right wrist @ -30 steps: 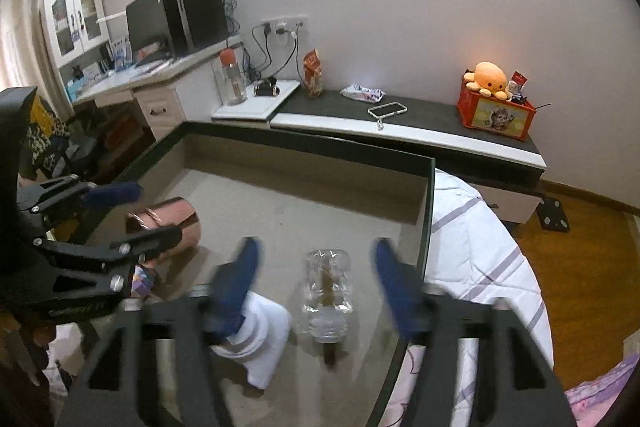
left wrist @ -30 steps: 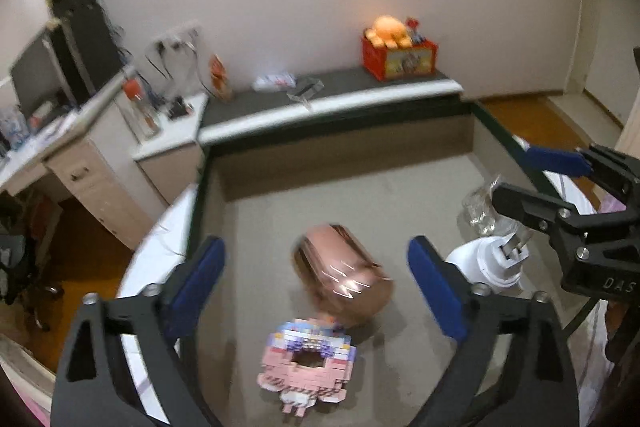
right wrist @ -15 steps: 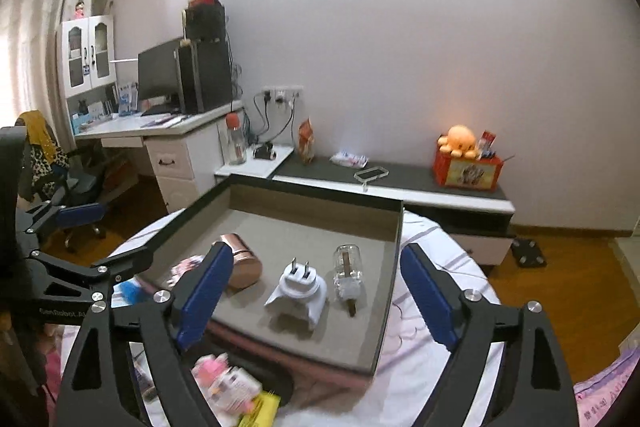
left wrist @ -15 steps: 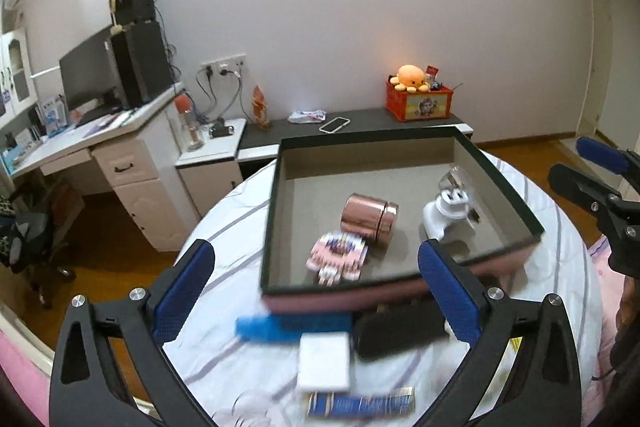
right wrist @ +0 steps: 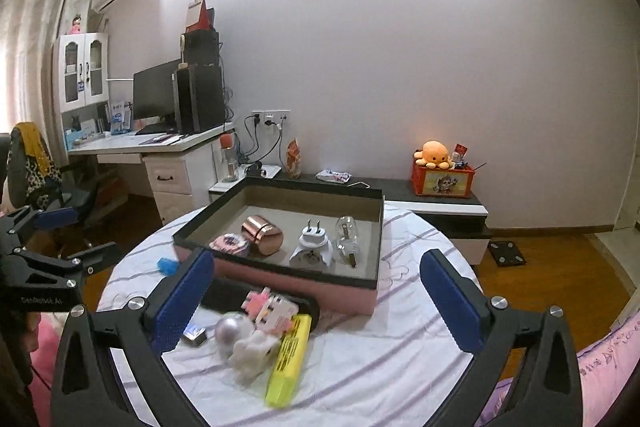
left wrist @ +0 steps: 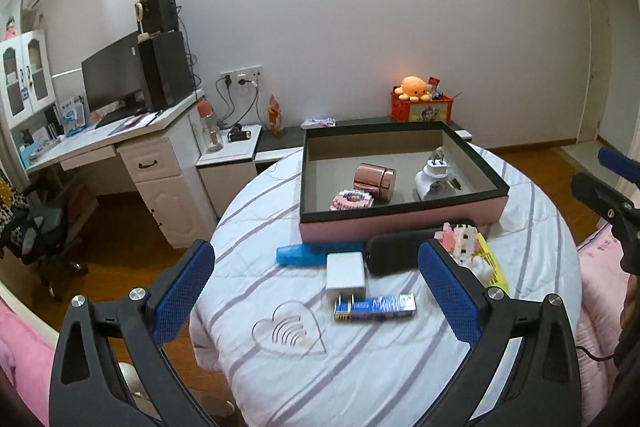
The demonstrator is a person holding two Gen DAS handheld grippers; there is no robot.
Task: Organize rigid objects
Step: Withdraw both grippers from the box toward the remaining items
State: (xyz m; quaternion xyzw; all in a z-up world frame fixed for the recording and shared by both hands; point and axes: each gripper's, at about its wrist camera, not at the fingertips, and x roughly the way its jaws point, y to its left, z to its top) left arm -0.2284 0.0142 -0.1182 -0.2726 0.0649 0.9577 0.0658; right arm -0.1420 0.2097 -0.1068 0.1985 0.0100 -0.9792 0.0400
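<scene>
A pink box with a black rim point(left wrist: 400, 223) point(right wrist: 280, 269) stands on the round table. It holds a copper can point(left wrist: 374, 179) point(right wrist: 262, 233), a white plug adapter point(left wrist: 434, 181) point(right wrist: 312, 247), a pink brick donut point(left wrist: 352, 201) point(right wrist: 230, 242) and a clear bulb point(right wrist: 347, 235). In front of it lie a blue case point(left wrist: 316, 253), a white charger point(left wrist: 346, 273), a blue battery pack point(left wrist: 374, 307), a black case point(left wrist: 400, 253) point(right wrist: 240, 297), pink brick toys point(left wrist: 460, 241) point(right wrist: 270, 311) and a yellow box point(right wrist: 288, 361). My left gripper point(left wrist: 316, 295) and right gripper point(right wrist: 316, 301) are open and empty, held back above the table.
A striped cloth covers the table point(left wrist: 360, 367). A white desk with monitor point(left wrist: 120, 131) stands at the left. A low dark shelf with an orange plush on a red box point(right wrist: 440, 171) runs along the wall. A silver ball point(right wrist: 228, 333) lies among the front objects.
Both grippers have pulled back and up from inside the box. The view has widened from the box floor to the whole table. The objects in the box stay where they were.
</scene>
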